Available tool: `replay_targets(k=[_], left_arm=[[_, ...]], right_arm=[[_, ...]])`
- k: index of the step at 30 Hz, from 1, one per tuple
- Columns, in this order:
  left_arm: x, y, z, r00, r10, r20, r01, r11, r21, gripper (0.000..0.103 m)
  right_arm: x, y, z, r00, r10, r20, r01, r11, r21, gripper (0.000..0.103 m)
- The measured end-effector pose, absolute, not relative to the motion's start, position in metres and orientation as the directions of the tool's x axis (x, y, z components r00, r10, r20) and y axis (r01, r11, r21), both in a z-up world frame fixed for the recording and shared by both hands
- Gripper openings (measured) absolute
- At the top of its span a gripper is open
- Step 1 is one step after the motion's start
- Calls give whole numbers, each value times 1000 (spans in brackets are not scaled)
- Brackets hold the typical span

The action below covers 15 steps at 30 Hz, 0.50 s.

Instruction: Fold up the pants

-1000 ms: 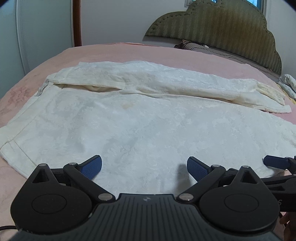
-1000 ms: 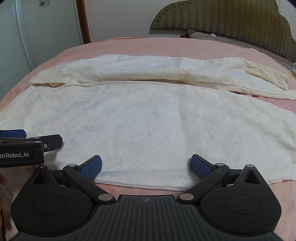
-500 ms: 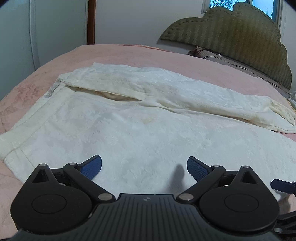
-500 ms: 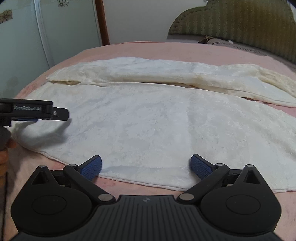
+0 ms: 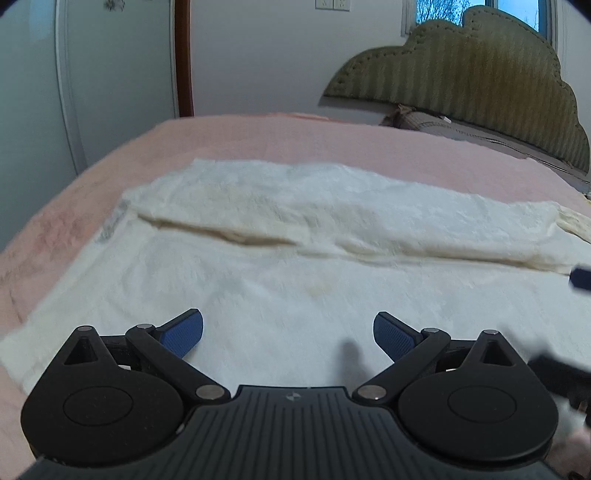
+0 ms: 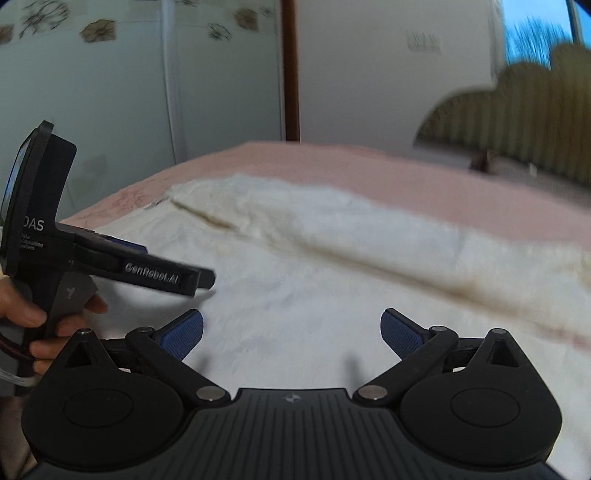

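Cream white pants (image 5: 295,266) lie flat on a pink bed (image 5: 277,144), waist to the left, the far leg (image 5: 351,218) beyond the near leg. They also show in the right wrist view (image 6: 332,266). My left gripper (image 5: 288,332) is open and empty, held above the near leg. My right gripper (image 6: 291,332) is open and empty, also above the near leg. The left gripper's body (image 6: 110,258) shows in a hand at the left of the right wrist view. A blue tip of the right gripper (image 5: 581,278) shows at the right edge of the left wrist view.
A padded olive headboard (image 5: 480,74) stands at the far right of the bed. A pale wardrobe (image 6: 110,92) and a brown door frame (image 5: 183,55) stand behind the bed on the left. A window (image 5: 480,7) is above the headboard.
Both grippers have risen and tilted up, away from the near edge of the pants. The right gripper has swung left, so the left gripper appears larger in its view. Both stay open.
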<state>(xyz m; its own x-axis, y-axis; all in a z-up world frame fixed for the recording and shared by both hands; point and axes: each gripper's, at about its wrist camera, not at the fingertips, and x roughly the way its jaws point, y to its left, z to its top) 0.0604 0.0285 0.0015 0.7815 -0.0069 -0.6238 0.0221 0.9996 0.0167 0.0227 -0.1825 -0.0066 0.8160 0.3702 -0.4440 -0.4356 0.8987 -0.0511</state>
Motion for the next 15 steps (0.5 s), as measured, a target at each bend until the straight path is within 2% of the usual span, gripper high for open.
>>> replay_targets(k=[3, 6, 10, 15], left_arm=[[71, 35, 5, 822, 58, -566, -39, 998, 46, 101], [82, 41, -3, 818, 100, -567, -80, 995, 59, 101], [93, 50, -23, 772, 69, -632, -69, 997, 24, 101], [91, 47, -29, 781, 73, -621, -52, 997, 51, 103]], right_arm=[[58, -175, 11, 833, 369, -412, -458, 878, -139, 103], [107, -174, 23, 794, 468, -388, -531, 844, -68, 103], [192, -164, 19, 757, 457, -466, -509, 861, 17, 103], [286, -145, -3, 712, 445, -543, -535, 845, -8, 100]])
